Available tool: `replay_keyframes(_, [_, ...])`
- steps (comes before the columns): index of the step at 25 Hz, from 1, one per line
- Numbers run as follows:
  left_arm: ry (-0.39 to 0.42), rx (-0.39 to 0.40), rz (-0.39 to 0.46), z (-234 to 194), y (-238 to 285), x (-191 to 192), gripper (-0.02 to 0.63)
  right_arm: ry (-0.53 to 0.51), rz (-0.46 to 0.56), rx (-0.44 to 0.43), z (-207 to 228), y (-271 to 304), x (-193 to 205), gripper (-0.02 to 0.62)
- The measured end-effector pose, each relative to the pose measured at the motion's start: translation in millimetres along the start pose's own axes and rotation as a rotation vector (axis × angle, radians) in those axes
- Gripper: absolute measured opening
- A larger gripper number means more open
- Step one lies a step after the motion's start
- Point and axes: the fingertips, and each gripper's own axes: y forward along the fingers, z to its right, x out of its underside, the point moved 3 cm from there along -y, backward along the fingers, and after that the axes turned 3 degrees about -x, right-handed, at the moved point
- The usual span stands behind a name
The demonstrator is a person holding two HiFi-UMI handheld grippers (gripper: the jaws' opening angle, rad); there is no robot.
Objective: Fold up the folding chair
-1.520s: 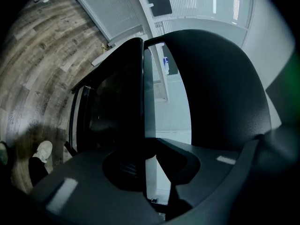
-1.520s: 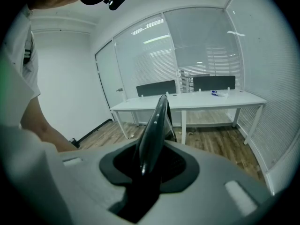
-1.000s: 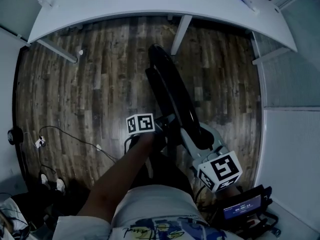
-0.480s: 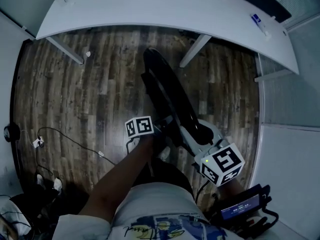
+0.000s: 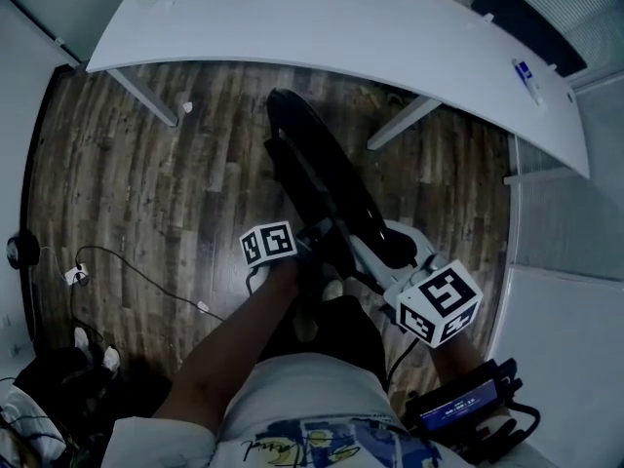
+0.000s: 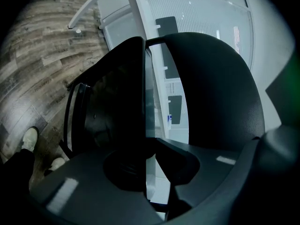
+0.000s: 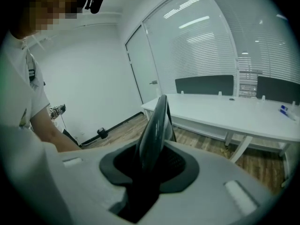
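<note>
The black folding chair [image 5: 327,188] is folded flat and held off the wooden floor, its length running from near the white table toward me. My left gripper [image 5: 314,247] is shut on the chair's left side, its marker cube just to the left. My right gripper [image 5: 382,259] is shut on the right side, below the chair's near end. In the left gripper view the dark seat panel [image 6: 117,102] sits edge-on between the jaws of the left gripper [image 6: 147,149], with the rounded backrest [image 6: 211,88] beside it. In the right gripper view the chair's thin edge [image 7: 157,121] rises out of the right gripper [image 7: 150,165].
A long white table [image 5: 322,27] on slanted legs [image 5: 409,120] stands just beyond the chair's far end, with a pen [image 5: 526,74] on it. Cables [image 5: 146,276] trail over the floor at left. A walled edge runs along the right. My shoes [image 6: 30,137] show below.
Both grippers have carried the chair sideways across the floor, still gripping it. The table now sits more slanted in view and its leg has shifted right of the chair's far end.
</note>
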Motion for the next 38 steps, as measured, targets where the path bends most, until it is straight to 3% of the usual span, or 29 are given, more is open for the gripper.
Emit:
replay_keyframes(10, [-0.077, -0.032, 0.184, -9, 13, -66, 0.072, -0.079, -0.053, -0.179, 41, 59, -34, 0.100])
replay_keyframes(21, [-0.210, -0.034, 0.494, 3, 82, -124, 0.074, -0.272, -0.143, -0.464, 134, 99, -73, 0.100])
replay_keyframes(32, [-0.272, -0.005, 0.594, 0, 85, -121, 0.074, -0.362, -0.180, -0.540, 131, 104, -71, 0.100])
replay_keyframes(38, [-0.302, -0.008, 0.628, -1, 100, -125, 0.072, -0.373, -0.197, -0.593, 153, 110, -74, 0.098])
